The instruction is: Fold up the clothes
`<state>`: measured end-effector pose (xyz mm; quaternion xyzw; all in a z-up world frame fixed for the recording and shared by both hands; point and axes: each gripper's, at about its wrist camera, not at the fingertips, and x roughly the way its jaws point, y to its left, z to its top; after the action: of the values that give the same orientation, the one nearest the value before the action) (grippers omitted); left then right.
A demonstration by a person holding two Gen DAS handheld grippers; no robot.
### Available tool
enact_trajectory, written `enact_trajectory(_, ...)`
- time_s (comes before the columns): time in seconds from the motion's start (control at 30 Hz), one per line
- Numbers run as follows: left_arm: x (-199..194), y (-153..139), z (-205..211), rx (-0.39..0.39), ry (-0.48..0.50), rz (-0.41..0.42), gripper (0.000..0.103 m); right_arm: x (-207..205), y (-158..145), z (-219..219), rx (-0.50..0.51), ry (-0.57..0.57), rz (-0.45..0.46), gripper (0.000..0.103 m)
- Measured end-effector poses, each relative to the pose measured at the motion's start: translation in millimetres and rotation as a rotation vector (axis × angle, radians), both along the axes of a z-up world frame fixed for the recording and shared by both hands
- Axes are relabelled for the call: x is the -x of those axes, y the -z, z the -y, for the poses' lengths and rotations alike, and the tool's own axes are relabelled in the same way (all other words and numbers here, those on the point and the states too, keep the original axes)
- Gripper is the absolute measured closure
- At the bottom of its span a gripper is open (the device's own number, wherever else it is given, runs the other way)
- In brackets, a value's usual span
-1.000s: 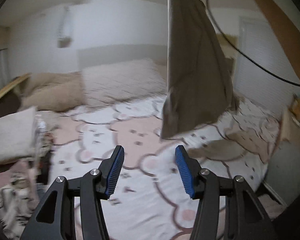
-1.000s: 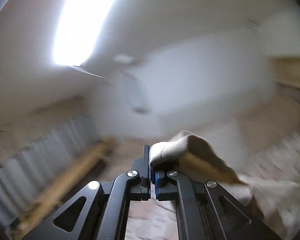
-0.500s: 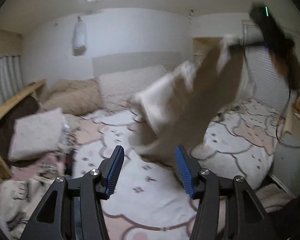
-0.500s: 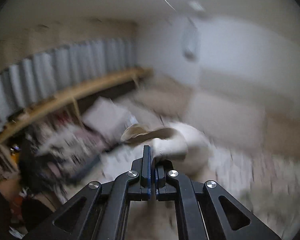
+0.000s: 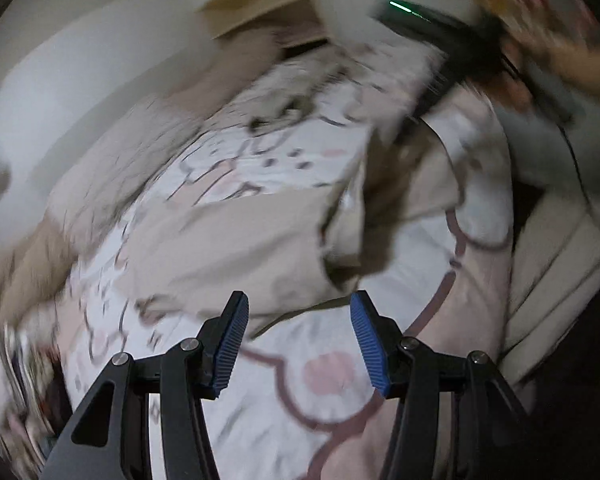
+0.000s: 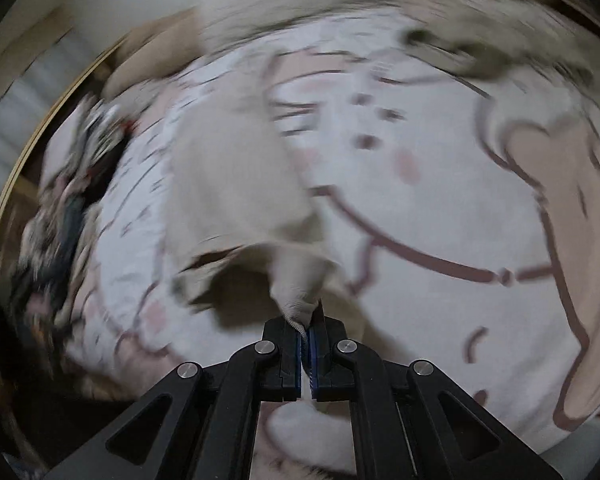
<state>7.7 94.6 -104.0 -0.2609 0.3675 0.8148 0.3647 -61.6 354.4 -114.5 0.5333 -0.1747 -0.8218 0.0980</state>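
The right gripper [image 6: 305,334] has its jaws pressed together on a ribbed edge of the beige garment [image 6: 236,184], which spreads away from the fingertips across the middle of the bed [image 6: 440,208], lying on the white and pink cartoon-print cover. In the left wrist view the same garment [image 5: 228,248] lies just ahead of the left gripper [image 5: 296,320], whose blue pads [image 5: 231,340] stand apart with nothing between them, over the cover nearer the bed's foot edge. The right gripper [image 5: 452,40] shows there as a dark blurred shape near the bed's far right edge, with a hand [image 5: 548,40] behind it. Beige pillows [image 6: 284,8] lie along the head of the bed, and a jumbled pile of patterned clothes [image 6: 64,200] sits at its left edge. Both views are motion-blurred.
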Motion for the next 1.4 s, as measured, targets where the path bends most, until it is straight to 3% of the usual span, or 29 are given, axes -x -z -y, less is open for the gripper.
enact_trajectory(0.1, 1.6, 30.0, -25.6, 0.076, 0.028, -0.06, 0.05, 12.7, 19.0, -28.5, 0.045, 0.139, 0.005, 0.099)
enact_trajectory(0.23, 10.2, 55.3, -48.9, 0.097, 0.001, -0.097, 0.05, 28.4, 33.7, -52.1, 0.094, 0.231, 0.017, 0.099)
enact_trajectory(0.3, 19.3, 61.3, -57.5, 0.083, -0.013, -0.071, 0.05, 35.0, 51.3, -56.2, 0.114, 0.25, 0.053, 0.099)
enact_trajectory(0.4, 30.8, 63.3, -66.6, 0.031, 0.008, 0.049, 0.05, 37.0, 69.8, -60.6, 0.144, 0.262, 0.09, 0.099)
enact_trajectory(0.57, 38.4, 72.9, -85.9, 0.072, 0.04, 0.012, 0.05, 35.5, 86.1, -81.2, 0.307, 0.297, 0.116, 0.099)
enact_trajectory(0.67, 50.2, 74.9, -94.3, 0.093, 0.056, 0.012, 0.075, 34.0, 89.0, -84.1, 0.338, 0.302, 0.118, 0.1)
enact_trajectory(0.73, 58.6, 74.6, -97.9, 0.11, 0.064, -0.008, 0.078, 33.4, 89.1, -84.1, 0.344, 0.301, 0.117, 0.1)
enact_trajectory(0.8, 66.8, 68.1, -97.2, 0.108, 0.065, -0.034, 0.087, 33.0, 91.5, -85.3, 0.359, 0.304, 0.117, 0.1)
enact_trajectory(0.9, 75.5, 44.8, -86.1, 0.052, 0.047, -0.062, 0.095, 32.7, 94.4, -87.7, 0.378, 0.306, 0.118, 0.1)
enact_trajectory(1.0, 80.7, 20.5, -68.6, -0.022, -0.005, -0.071, 0.095, 33.2, 95.9, -88.1, 0.377, 0.302, 0.115, 0.1)
enact_trajectory(1.23, 52.8, 46.2, -65.7, 0.044, 0.021, -0.061, 0.092, 33.5, 100.1, -90.1, 0.396, 0.306, 0.108, 0.1)
enact_trajectory(1.37, 39.3, 63.1, -76.5, 0.049, 0.02, -0.075, 0.058, 33.9, 100.3, -90.5, 0.389, 0.307, 0.114, 0.103)
enact_trajectory(1.4, 37.9, 66.6, -79.4, 0.056, 0.021, -0.088, 0.057, 34.4, 99.9, -90.4, 0.384, 0.306, 0.118, 0.103)
